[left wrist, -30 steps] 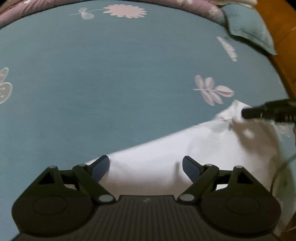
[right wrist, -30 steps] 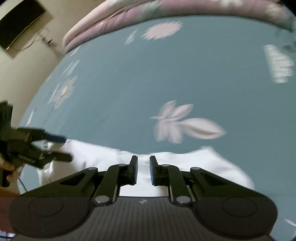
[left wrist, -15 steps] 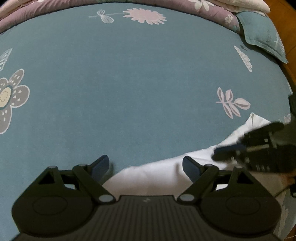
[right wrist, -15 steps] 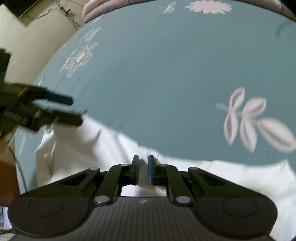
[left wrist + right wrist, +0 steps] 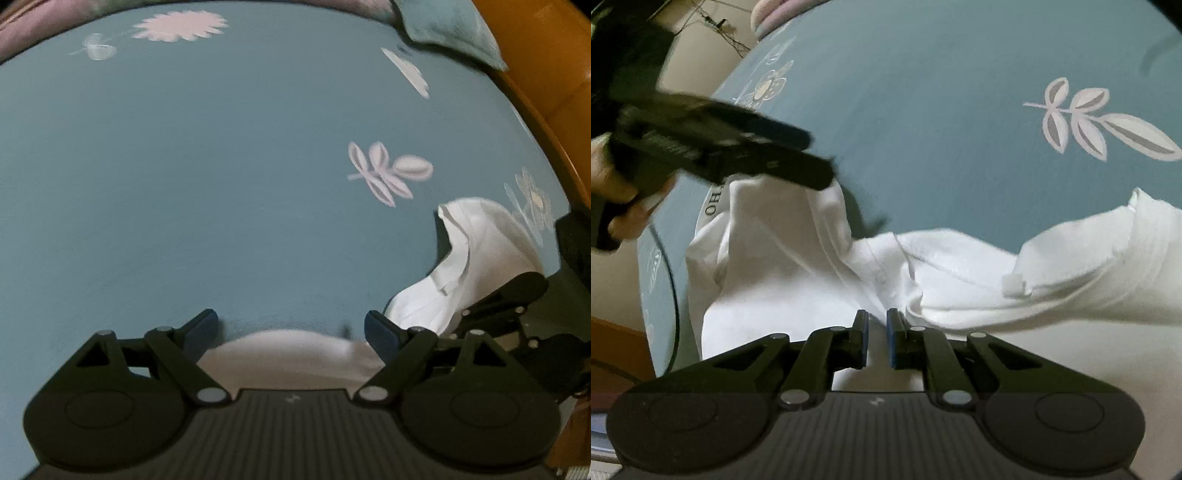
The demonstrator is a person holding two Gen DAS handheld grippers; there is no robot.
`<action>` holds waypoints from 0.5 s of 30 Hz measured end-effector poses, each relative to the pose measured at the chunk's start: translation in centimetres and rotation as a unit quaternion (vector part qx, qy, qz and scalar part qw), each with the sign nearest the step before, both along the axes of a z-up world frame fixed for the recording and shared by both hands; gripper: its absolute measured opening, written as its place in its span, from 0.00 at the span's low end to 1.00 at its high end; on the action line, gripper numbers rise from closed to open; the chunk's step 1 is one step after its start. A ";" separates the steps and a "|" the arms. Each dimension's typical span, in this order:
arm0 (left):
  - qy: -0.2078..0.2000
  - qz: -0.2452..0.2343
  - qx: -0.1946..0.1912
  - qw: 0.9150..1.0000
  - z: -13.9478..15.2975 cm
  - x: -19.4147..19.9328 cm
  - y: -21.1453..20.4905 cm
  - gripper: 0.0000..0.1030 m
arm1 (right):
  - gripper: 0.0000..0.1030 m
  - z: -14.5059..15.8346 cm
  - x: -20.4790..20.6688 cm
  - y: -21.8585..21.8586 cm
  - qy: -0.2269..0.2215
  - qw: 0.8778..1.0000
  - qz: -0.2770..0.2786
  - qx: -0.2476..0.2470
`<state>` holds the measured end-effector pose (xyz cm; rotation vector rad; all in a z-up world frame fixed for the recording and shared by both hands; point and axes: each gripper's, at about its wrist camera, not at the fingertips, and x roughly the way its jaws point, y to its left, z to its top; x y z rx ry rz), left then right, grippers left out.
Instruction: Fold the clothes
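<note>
A white garment [image 5: 960, 280] lay crumpled on the teal flowered bedsheet [image 5: 221, 166], near the bed's edge. The left gripper [image 5: 291, 326] hovered over one end of it with jaws spread wide and nothing between them. The right gripper [image 5: 877, 332] had its jaws nearly together, pinching a fold of the white cloth. A wooden bed frame [image 5: 546, 74] bordered the sheet.

white garment [image 5: 960, 280] | crumpled, partly bunched | lying on teal bedsheet [image 5: 923, 110]
</note>
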<state>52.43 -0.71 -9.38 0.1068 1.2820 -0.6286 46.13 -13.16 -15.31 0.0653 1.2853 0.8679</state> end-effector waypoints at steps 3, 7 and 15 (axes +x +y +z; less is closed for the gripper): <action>0.038 -0.007 -0.010 0.999 -1.3 0.4 -0.1 0.83 | 0.14 0.1 -0.7 -0.2 0.010 1.000 -0.002 0.004; 0.079 -0.025 -0.019 0.996 -1.6 -1.3 0.1 0.83 | 0.14 0.0 -1.0 -0.6 0.016 1.000 -0.004 0.008; 0.125 -0.086 -0.039 0.988 -0.3 -3.9 0.5 0.83 | 0.19 0.2 -0.9 -1.1 0.023 1.000 -0.001 0.009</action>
